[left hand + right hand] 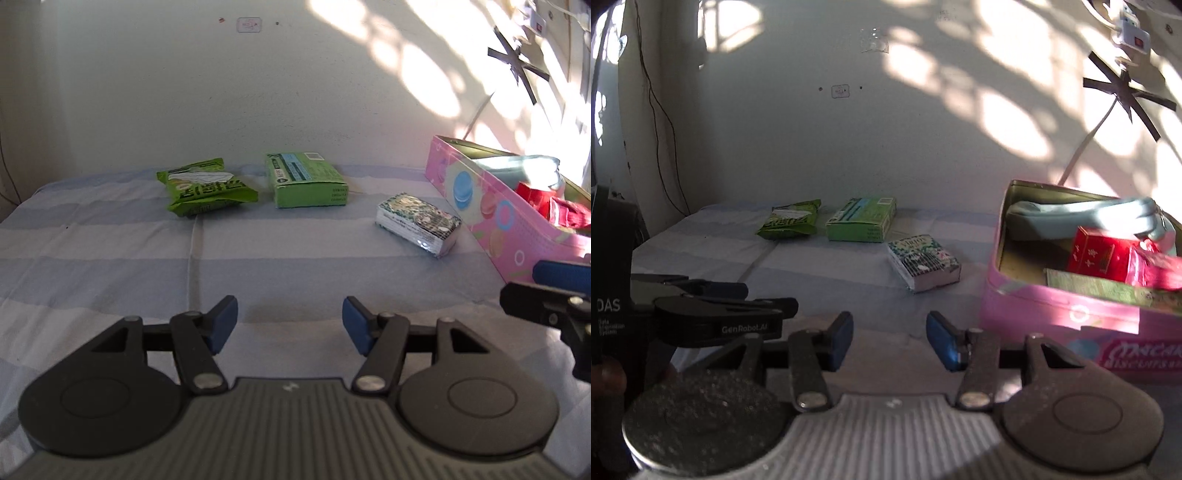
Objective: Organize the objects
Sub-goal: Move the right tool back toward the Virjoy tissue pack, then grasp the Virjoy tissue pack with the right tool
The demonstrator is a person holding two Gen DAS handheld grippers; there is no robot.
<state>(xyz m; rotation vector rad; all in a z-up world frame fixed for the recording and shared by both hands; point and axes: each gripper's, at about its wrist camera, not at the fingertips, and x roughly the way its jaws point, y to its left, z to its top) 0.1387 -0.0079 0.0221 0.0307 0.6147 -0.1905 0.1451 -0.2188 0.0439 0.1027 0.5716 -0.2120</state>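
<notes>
Both tools empty, jaws spread: left tool [290, 325] low over the striped bed sheet [110, 240], right tool [890, 341] just beside the pink tin [1052, 314]. Three items left to gather: green snack bag [207, 188] and green box [308, 181] near the wall, patterned packet [417, 223] close to the tin. Probably best to start with the packet: nearest, short carry. Approach from open sheet in front, pinch across narrow sides, lift clear of the tin's rim. Tin already part full with red box [1097, 254] and pale pouch [1089, 214]; free room at its near end.

Black left gripper [290, 325] with blue pads; right gripper [889, 341] alike, silver screws.
</notes>
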